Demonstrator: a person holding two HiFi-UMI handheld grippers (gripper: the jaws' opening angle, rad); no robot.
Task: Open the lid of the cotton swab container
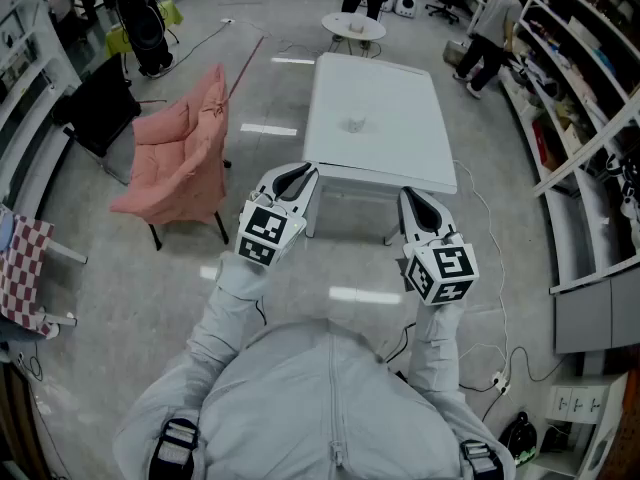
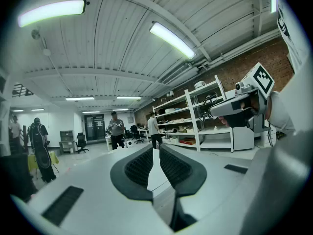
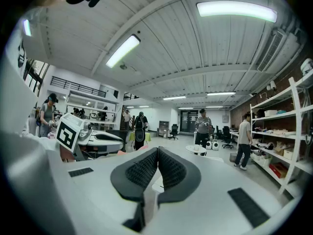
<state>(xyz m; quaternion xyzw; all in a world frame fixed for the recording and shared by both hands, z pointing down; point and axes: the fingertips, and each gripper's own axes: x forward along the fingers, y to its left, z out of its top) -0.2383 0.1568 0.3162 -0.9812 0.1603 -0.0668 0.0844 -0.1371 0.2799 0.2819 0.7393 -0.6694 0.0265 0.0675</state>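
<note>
My left gripper (image 2: 157, 149) has its jaws pressed together with nothing between them, and my right gripper (image 3: 157, 151) is the same, pads meeting at the tips and holding nothing. I hold both side by side in front of my chest, apart from each other, on the near side of the white table (image 1: 400, 153). The small clear cotton swab container (image 1: 355, 123) sits near the table's middle, well apart from both grippers, too small to make out its lid.

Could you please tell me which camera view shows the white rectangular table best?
The head view: the white table is seen almost whole from above, with a small object on it. The left and right gripper views look level across the room; neither clearly shows it.
</note>
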